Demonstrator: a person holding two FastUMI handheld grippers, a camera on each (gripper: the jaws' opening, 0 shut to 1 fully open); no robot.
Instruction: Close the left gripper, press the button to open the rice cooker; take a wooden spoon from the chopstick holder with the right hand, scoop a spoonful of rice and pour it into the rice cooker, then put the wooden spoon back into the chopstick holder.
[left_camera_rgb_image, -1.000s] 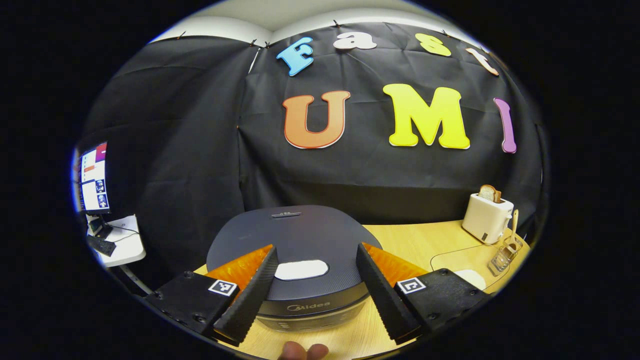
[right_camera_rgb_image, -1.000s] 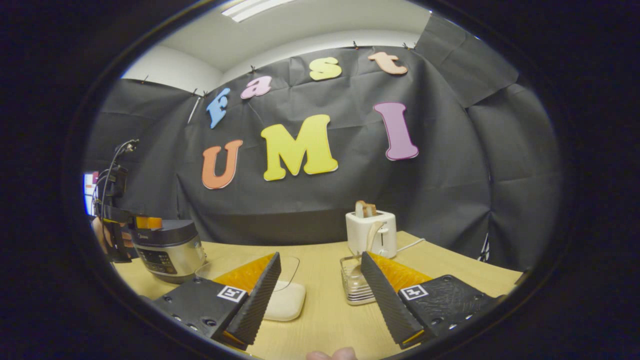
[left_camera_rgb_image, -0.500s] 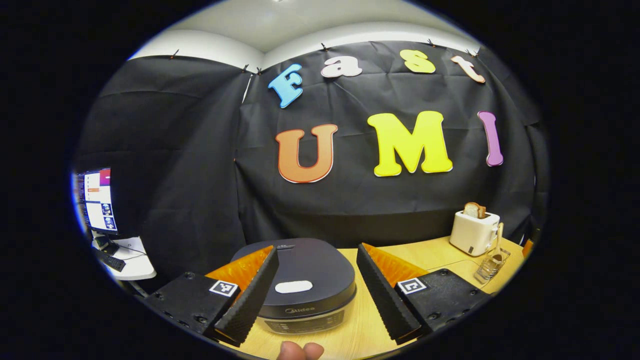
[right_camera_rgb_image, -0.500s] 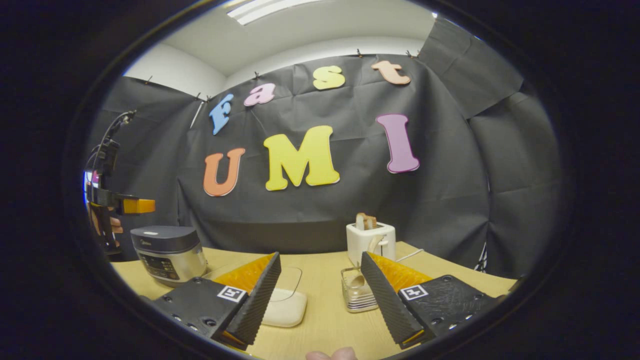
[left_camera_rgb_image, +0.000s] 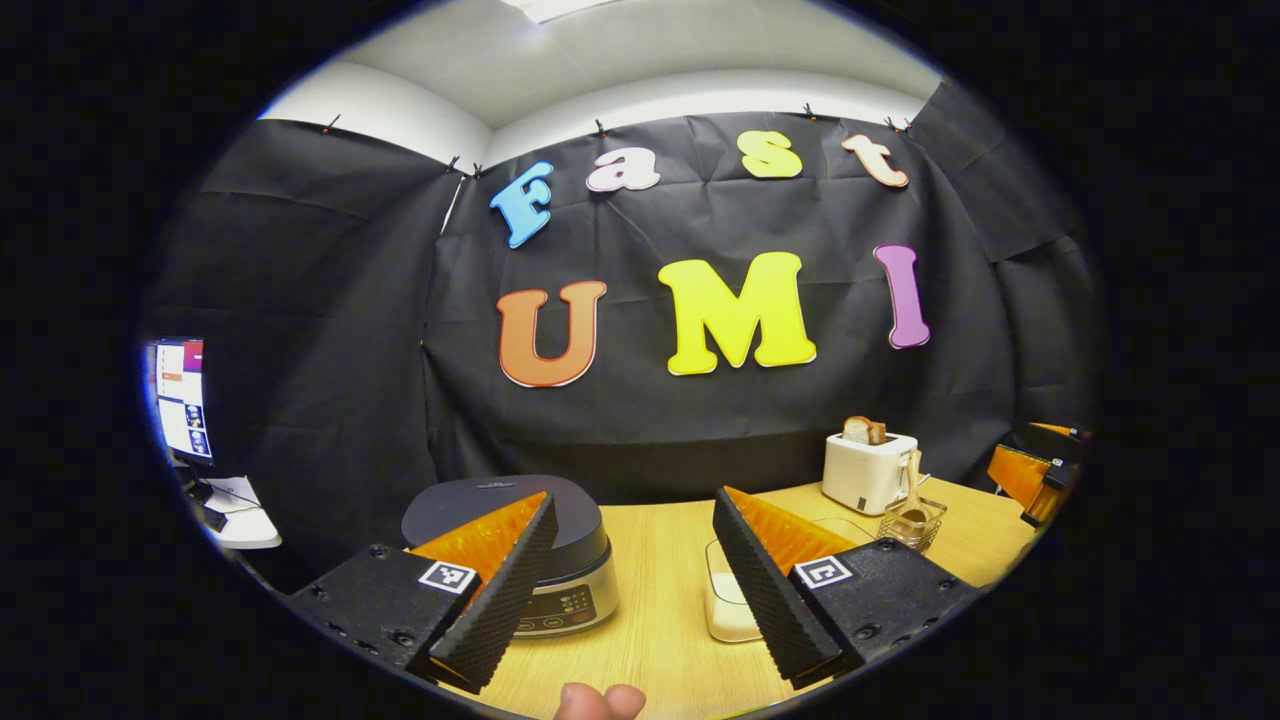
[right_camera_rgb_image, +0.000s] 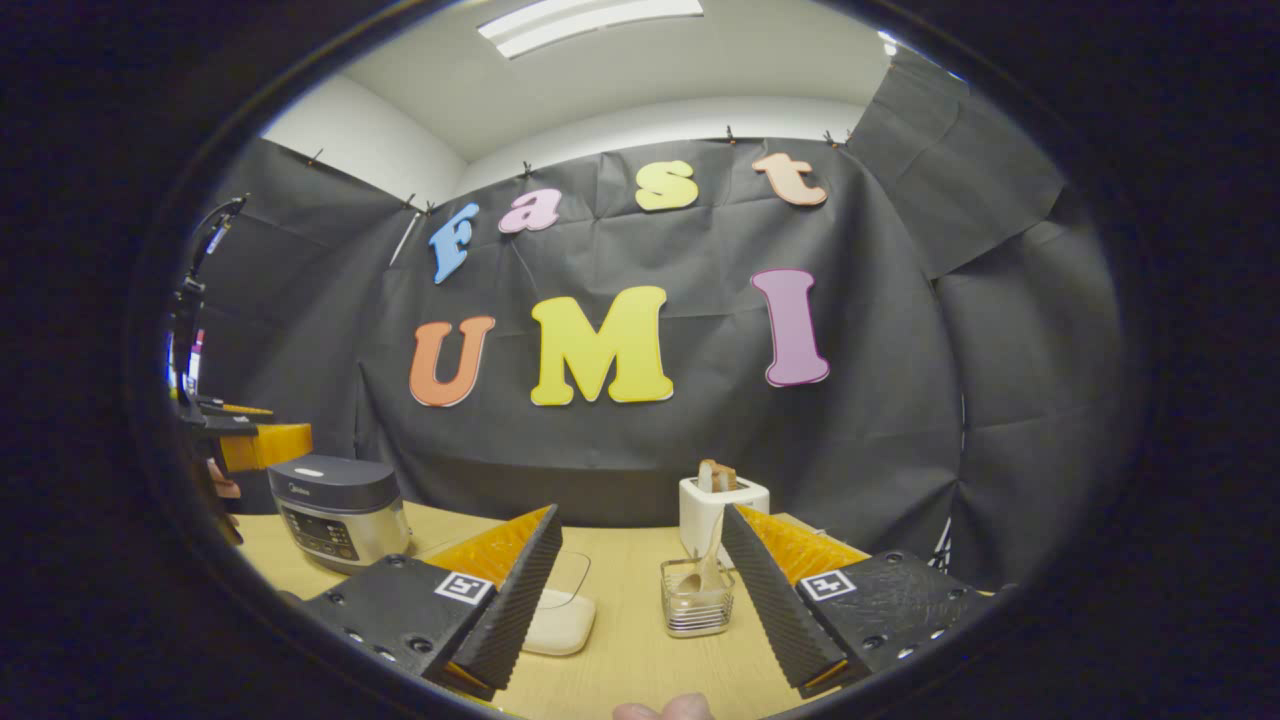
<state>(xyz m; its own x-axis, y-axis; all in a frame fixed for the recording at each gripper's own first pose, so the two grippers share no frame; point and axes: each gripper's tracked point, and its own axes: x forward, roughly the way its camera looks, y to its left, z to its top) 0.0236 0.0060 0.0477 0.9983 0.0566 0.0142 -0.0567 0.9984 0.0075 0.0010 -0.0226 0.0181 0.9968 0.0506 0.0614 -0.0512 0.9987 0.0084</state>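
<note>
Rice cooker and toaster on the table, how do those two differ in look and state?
The rice cooker is round and low, with a dark lid and a silvery body; the toaster is a pale, boxy block. The rice cooker's lid is shut, while the toaster is open at the top with a slice of bread sticking out. The rice cooker shows a button panel on its front; the toaster's sides look plain. Both stand upright on the wooden table.

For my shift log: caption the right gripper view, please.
Open right gripper faces the wooden spoon upright in its chopstick holder; closed rice cooker at left.
</note>
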